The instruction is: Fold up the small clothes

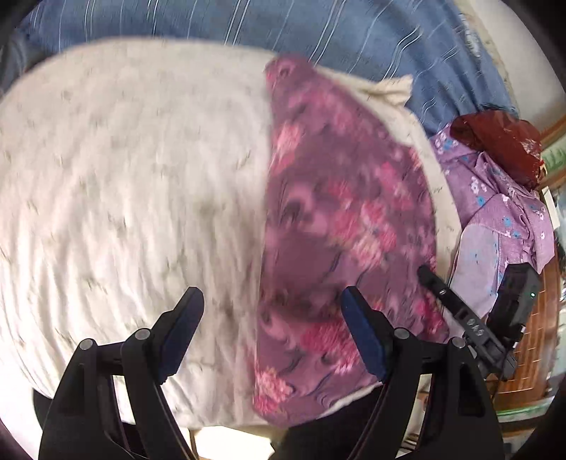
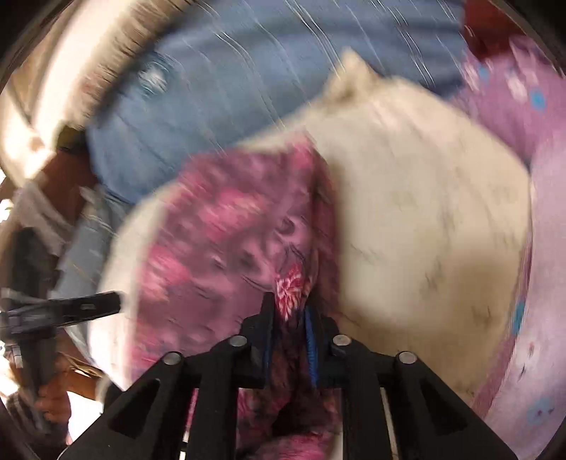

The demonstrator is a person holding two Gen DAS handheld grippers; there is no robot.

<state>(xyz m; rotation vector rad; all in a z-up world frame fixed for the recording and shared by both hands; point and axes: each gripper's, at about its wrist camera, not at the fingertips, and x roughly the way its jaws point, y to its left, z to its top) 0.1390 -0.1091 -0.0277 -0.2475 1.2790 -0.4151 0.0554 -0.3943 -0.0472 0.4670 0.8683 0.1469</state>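
Note:
A purple cloth with pink flowers (image 1: 339, 226) lies on a cream cushion (image 1: 134, 184); it also shows in the right wrist view (image 2: 226, 240). My left gripper (image 1: 272, 300) is open and empty, hovering above the cloth's left edge. My right gripper (image 2: 288, 311) is shut on a bunched edge of the floral cloth and lifts it; it shows in the left wrist view (image 1: 460, 311) at the cloth's right side. Both views are motion-blurred.
A blue striped sheet (image 1: 318, 32) lies behind the cushion. A lilac garment with blue flowers (image 1: 502, 219) and a dark red cloth (image 1: 502, 141) lie to the right. A wooden floor (image 1: 530, 354) is beyond the cushion's right edge.

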